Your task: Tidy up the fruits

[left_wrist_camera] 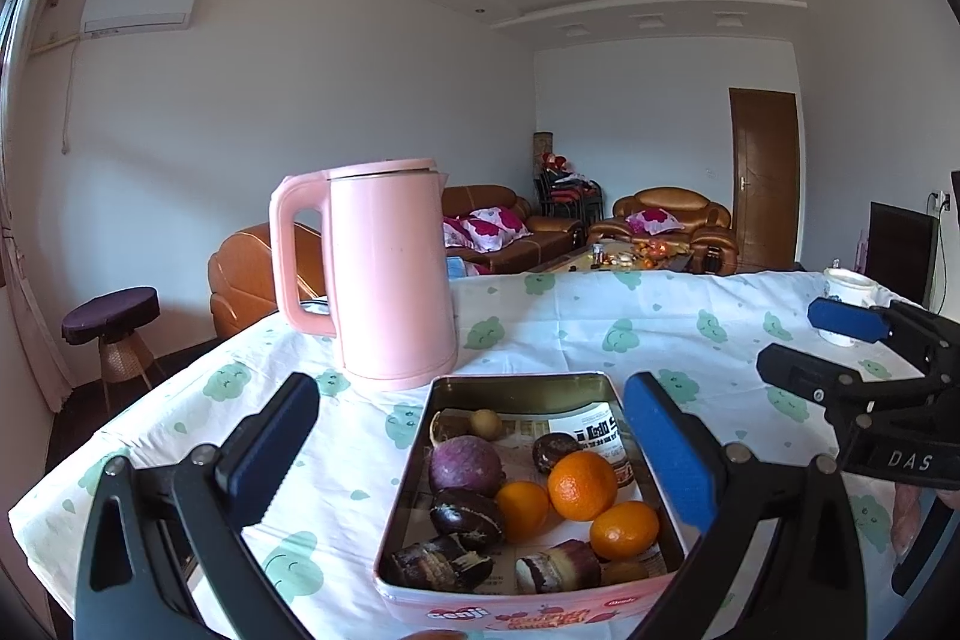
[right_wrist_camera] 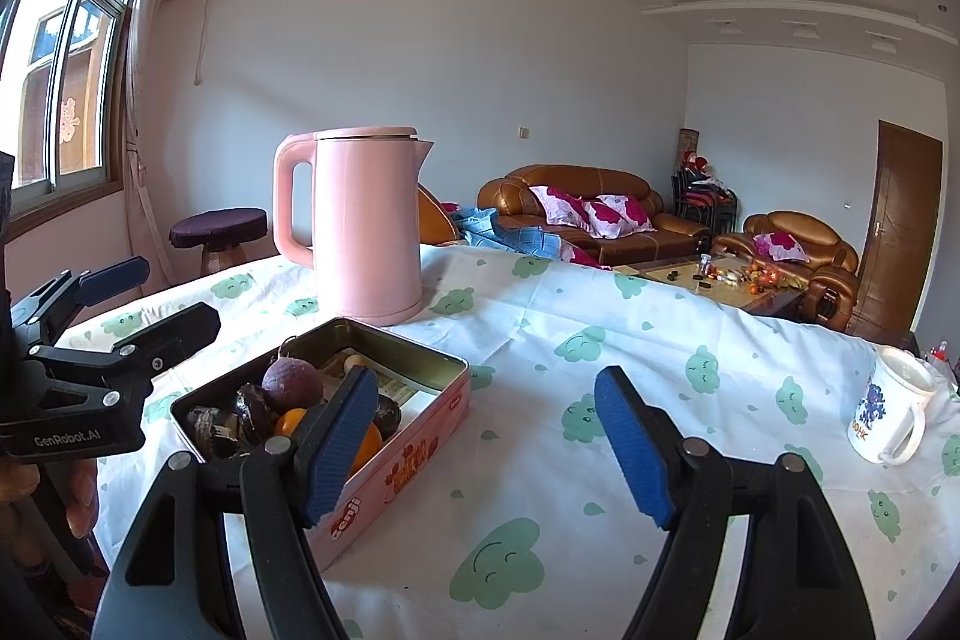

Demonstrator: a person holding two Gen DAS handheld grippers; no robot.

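An open pink tin (left_wrist_camera: 410,484) lies on the table and holds three oranges (left_wrist_camera: 582,484), a round purple fruit (left_wrist_camera: 465,463) and several dark brown pieces (left_wrist_camera: 465,517). My left gripper (left_wrist_camera: 471,400) hovers just before the tin, open, its blue pads (left_wrist_camera: 666,448) spread to either side with nothing between them. In the right wrist view the tin (right_wrist_camera: 420,430) sits at the left. My right gripper (right_wrist_camera: 483,382) is open over bare tablecloth to the tin's right, and its left finger overlaps the tin's near corner in the picture. Each gripper shows in the other's view (left_wrist_camera: 786,337) (right_wrist_camera: 180,292).
A tall pink kettle (left_wrist_camera: 390,274) (right_wrist_camera: 360,226) stands just behind the tin. A white mug (right_wrist_camera: 894,412) (left_wrist_camera: 846,292) stands at the far right of the table. The cloud-print tablecloth (right_wrist_camera: 540,520) covers the table. Sofas and a low table lie beyond its far edge.
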